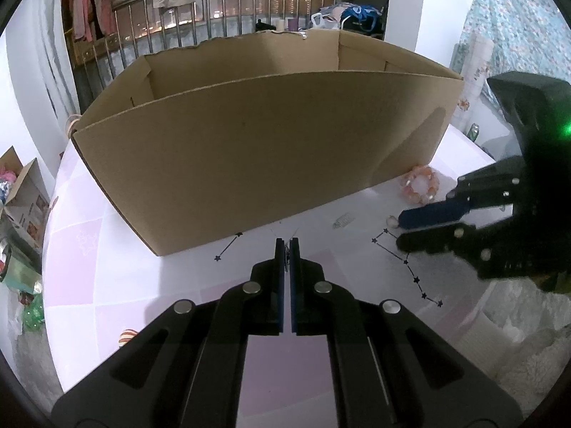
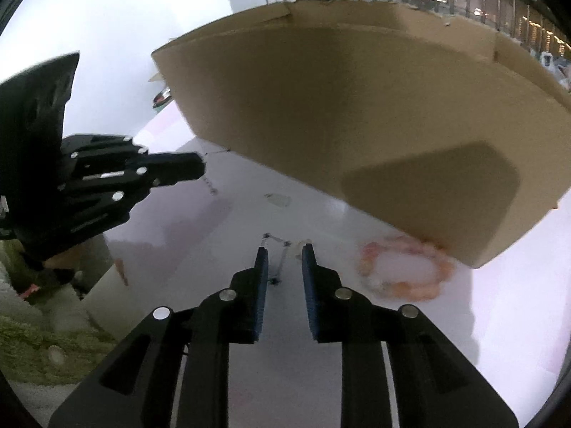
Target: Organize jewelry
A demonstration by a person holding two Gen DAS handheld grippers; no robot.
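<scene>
Here the cardboard box (image 1: 249,135) is the landmark: it stands on the pale table (image 1: 107,267) with its open top facing up, presumably as the place where the jewelry is to go. The left gripper (image 1: 286,249) sits just in front of the box's near wall, jaws closed tight on something very thin; fine strands show at its tips, likely a chain, though it is too small to be sure. Holding it pinched this way would keep a slack chain from slipping. The right gripper (image 2: 284,253) hovers to the right of the box's near wall, jaws parted with nothing pressed between them; a small pale bead or ring (image 2: 299,248) lies on the table at its tips. The pink beaded bracelet (image 2: 407,271) rests against the foot of the box near its right corner.

The near wall rises well above both grippers, so anything carried in must be lifted over that edge. The table in front of the box is open, and the grippers stand well apart.
</scene>
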